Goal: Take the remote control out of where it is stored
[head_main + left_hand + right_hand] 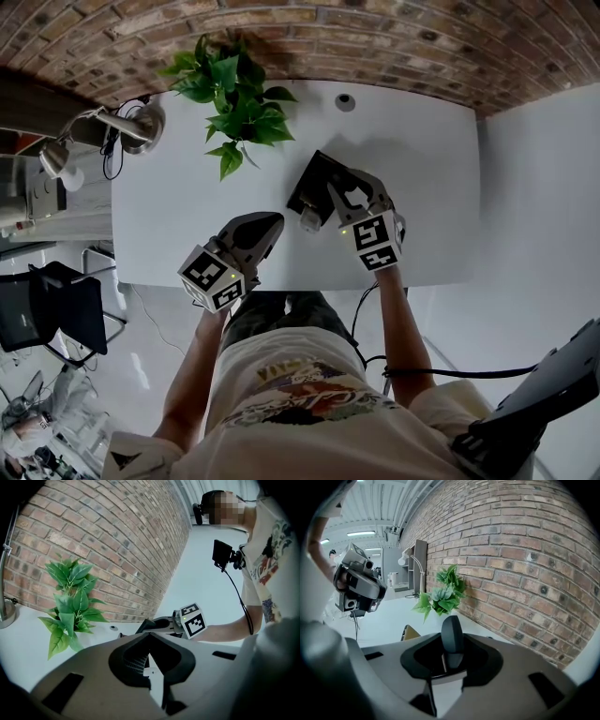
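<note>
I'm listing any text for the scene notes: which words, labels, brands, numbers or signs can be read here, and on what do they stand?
No word, brand or number can be read anywhere.
T-shirt: a coloured print, perhaps with lettering, too blurred to read.
Left marker cube: black-and-white square code patterns, no letters.
Right marker cube: the same kind of square code, no letters.

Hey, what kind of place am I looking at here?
Probably an office or studio workspace, indoors. A white table stands against a brick wall, with a leafy plant and a desk lamp on it, and a black chair beside it.
</note>
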`<control>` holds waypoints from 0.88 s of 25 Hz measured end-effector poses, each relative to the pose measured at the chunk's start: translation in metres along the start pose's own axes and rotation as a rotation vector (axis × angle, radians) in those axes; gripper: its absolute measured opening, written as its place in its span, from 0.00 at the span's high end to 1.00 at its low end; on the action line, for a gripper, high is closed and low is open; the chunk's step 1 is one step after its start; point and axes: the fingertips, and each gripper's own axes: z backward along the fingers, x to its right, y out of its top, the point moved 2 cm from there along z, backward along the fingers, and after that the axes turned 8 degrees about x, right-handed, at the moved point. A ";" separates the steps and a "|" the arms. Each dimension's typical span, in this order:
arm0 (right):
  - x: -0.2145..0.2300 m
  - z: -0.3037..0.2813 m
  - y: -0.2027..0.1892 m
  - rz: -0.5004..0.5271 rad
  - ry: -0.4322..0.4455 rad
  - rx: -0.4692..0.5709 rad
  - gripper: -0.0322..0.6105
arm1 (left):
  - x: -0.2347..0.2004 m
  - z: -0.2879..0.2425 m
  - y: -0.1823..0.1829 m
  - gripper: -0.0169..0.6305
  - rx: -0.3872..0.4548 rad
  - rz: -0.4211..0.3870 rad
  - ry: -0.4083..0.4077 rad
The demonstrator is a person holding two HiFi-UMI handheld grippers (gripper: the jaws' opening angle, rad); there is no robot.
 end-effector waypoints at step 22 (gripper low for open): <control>-0.007 0.032 0.043 0.063 -0.032 0.009 0.76 | 0.005 0.017 0.039 0.98 0.095 -0.030 0.001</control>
